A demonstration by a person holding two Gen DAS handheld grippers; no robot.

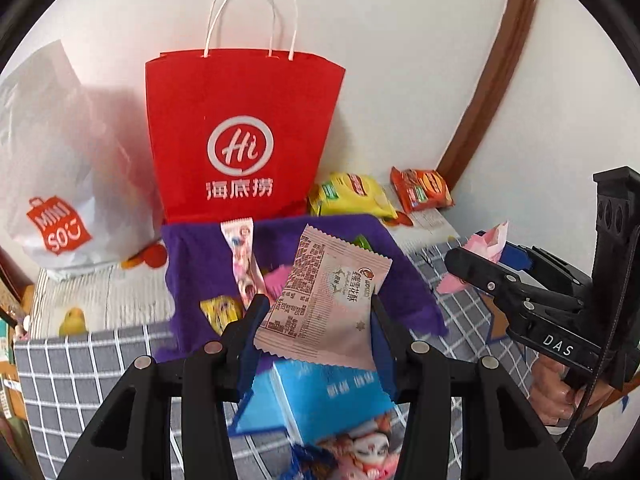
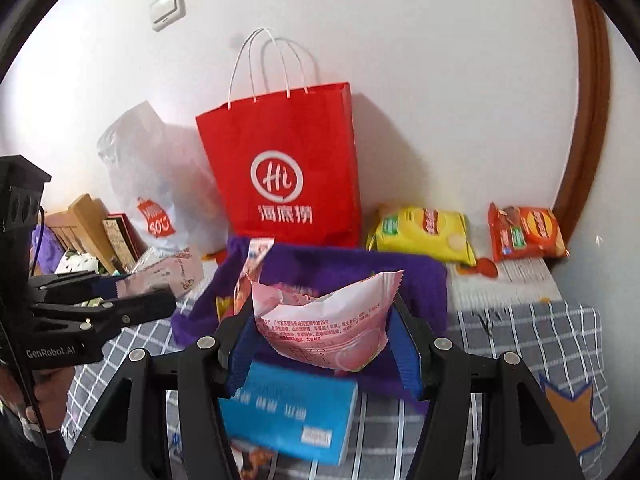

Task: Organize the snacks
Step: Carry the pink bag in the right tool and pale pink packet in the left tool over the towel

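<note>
Left wrist view: my left gripper (image 1: 316, 316) has its jaws closed partway on a pale pink wafer packet (image 1: 326, 304), gripped by its side edges above the purple fabric bin (image 1: 404, 280).
Right wrist view: my right gripper (image 2: 326, 336) jaws clamp a puffy pink snack pouch (image 2: 328, 320) over that bin's opening.
Handling: I judge both light, crinkly, slippery and crushable; I hold them by the sealed edges.
Behind: red paper bag (image 2: 284, 168).
</note>
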